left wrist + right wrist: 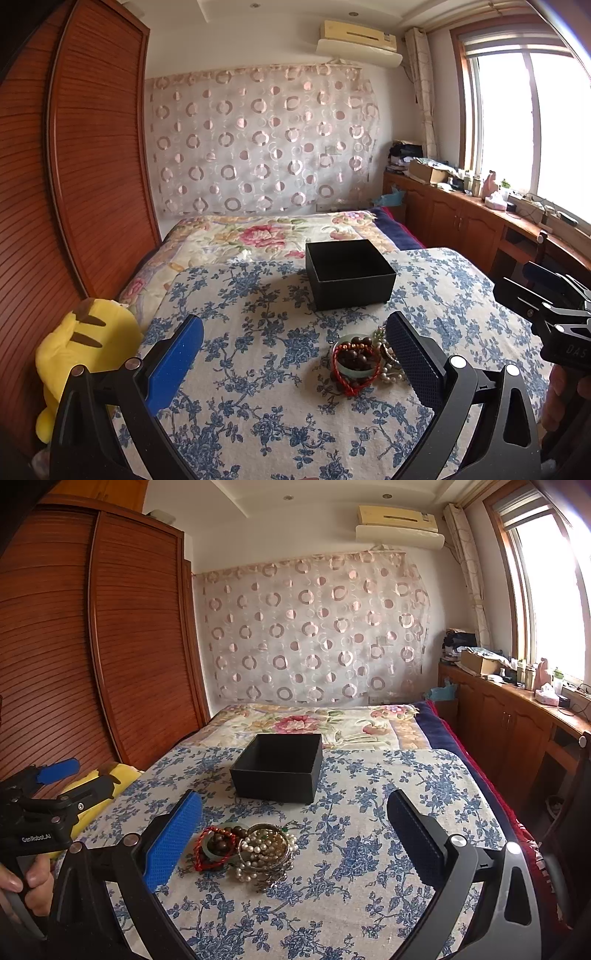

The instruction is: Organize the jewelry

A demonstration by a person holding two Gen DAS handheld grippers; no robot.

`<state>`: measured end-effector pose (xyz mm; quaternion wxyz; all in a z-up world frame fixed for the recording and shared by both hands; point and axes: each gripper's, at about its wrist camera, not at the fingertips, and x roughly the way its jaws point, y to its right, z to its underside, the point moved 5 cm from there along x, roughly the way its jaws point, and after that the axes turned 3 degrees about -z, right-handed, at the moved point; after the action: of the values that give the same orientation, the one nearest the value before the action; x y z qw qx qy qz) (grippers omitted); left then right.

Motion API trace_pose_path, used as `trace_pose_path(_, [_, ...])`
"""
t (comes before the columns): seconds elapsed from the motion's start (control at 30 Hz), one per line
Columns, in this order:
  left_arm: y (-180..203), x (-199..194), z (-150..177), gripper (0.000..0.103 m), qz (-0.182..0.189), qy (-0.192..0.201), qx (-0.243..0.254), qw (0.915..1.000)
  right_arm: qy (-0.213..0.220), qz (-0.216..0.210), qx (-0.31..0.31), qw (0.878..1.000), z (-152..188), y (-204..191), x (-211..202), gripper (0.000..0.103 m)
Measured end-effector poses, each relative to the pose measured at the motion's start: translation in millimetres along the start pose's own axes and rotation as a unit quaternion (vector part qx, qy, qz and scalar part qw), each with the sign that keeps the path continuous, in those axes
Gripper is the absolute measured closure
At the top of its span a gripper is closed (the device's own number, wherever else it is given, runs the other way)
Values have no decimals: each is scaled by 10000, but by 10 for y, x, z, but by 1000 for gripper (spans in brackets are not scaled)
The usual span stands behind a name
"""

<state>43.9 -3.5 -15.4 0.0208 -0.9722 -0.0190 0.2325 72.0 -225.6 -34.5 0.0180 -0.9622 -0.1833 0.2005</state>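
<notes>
A heap of jewelry (pixel 364 363) lies on the blue-flowered cloth: a red bead string, a pale green bangle with dark brown beads, and pearl strands. In the right wrist view the same heap (pixel 245 849) sits low and left of centre. An open black box (pixel 349 273) (pixel 279 768) stands behind it, and what shows of its inside is bare. My left gripper (pixel 295 365) is open, the heap just inside its right finger. My right gripper (pixel 295 845) is open too, the heap near its left finger. Neither touches the jewelry.
The blue-flowered cloth (pixel 258 387) (pixel 369 849) covers the near end of a bed. A yellow plush toy (pixel 85 354) lies at the left edge by the brown wardrobe (pixel 74 184). Wooden cabinets (pixel 517 723) with clutter run under the window on the right. A hand (pixel 29 886) holds the other gripper's handle.
</notes>
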Motion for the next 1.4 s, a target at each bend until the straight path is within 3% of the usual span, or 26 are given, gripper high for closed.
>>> trace_pose_path(0.6, [24,-45,-14,7,25,55,-10,10000,16,-9,11,10000,-6,-25,-18,2])
trace_pose_path(1.4, [3,64,129,7,82,-161,-29,9998,-109,-111,64,9999,74,2,52,2])
